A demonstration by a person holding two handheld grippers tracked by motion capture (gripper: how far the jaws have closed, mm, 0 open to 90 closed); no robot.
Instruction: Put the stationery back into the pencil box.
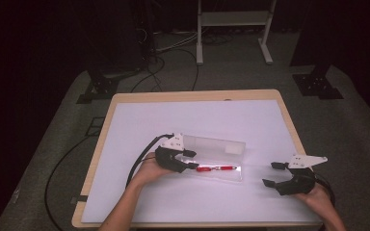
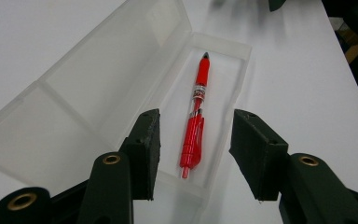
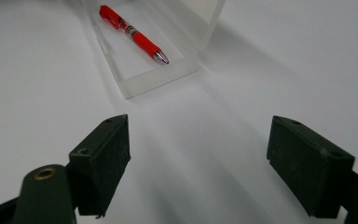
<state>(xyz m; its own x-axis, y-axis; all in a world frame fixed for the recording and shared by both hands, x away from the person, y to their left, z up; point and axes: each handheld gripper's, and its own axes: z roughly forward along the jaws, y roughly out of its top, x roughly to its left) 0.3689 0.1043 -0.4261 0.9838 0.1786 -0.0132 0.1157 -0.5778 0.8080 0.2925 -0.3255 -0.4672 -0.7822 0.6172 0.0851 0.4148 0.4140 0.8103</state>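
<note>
The red pen (image 2: 195,114) is lying flat in the tray of the clear plastic case (image 2: 235,65), near the middle of the table (image 1: 125,125), its tip pointing toward my right side. I am judging it light, stiff and rather slick along its barrel, so I would be taking it across the rubbery grip section or the clip end, where the pads bite better (the smooth middle looks likely to roll). The case itself seems thin and brittle, light enough to skid if I nudge a wall, and its lid (image 2: 88,93) is standing open at the far side, toward 12 o'clock from the pen.

My left gripper (image 2: 195,149) is hovering at the case's left end, at 9 o'clock from the pen, jaws partly parted and straddling the pen's rear end without pressing on it; nothing is being held. My right gripper (image 3: 198,158) is waiting well apart at 4 o'clock from the case, jaws spread wide over bare table, grasping nothing.
</note>
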